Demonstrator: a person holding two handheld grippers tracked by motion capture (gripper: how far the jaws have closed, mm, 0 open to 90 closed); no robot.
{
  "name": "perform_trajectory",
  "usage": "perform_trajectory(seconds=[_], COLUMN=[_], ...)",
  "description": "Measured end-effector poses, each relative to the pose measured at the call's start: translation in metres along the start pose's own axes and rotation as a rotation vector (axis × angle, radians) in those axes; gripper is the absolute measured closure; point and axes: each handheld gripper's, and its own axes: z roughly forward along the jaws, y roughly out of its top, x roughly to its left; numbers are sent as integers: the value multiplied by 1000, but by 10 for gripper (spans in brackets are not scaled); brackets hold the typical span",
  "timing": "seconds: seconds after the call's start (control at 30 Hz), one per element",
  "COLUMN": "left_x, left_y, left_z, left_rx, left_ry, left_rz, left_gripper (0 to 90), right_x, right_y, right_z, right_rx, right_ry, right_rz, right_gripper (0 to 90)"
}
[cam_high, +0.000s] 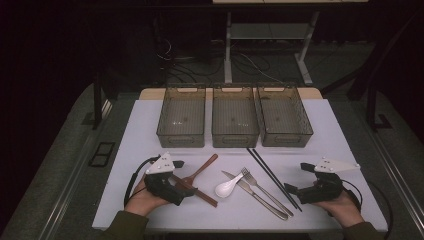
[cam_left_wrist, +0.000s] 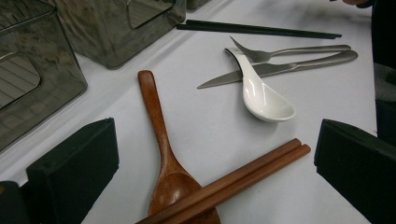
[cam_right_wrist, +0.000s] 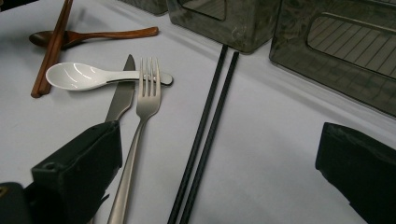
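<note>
My left gripper (cam_high: 181, 180) (cam_left_wrist: 217, 149) rests open on the white tabletop (cam_high: 325, 130), jaws wide over a wooden spoon (cam_high: 197, 172) (cam_left_wrist: 159, 135) and the wooden chopsticks (cam_high: 200, 194) (cam_left_wrist: 233, 182) that cross its bowl. My right gripper (cam_high: 298, 178) (cam_right_wrist: 219, 158) is open too, its jaws astride black chopsticks (cam_high: 272, 175) (cam_right_wrist: 205, 130). Between the two lie a white ceramic spoon (cam_high: 227, 187) (cam_left_wrist: 261, 98) (cam_right_wrist: 84, 75), a knife (cam_high: 252, 192) (cam_right_wrist: 122, 93) and a fork (cam_high: 265, 190) (cam_right_wrist: 140, 116). Neither gripper holds anything.
Three translucent grey bins (cam_high: 182, 117) (cam_high: 235, 117) (cam_high: 284, 115) stand side by side at the back of the tabletop. Cables and table legs lie on the dark floor behind. A hand holds each gripper near the front edge.
</note>
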Motion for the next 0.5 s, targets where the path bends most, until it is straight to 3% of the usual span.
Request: perform_trajectory(seconds=[0.33,0.5], left_x=[3,6], left_y=[0,1], left_z=[-2,-5], left_rx=[16,14], left_ry=[8,8], left_rz=[0,8], left_gripper=[0,53], right_x=[-1,-1], right_y=[0,0], right_z=[0,-2], right_rx=[-9,-12], right_ry=[6,8], right_rz=[5,4], right_gripper=[8,8])
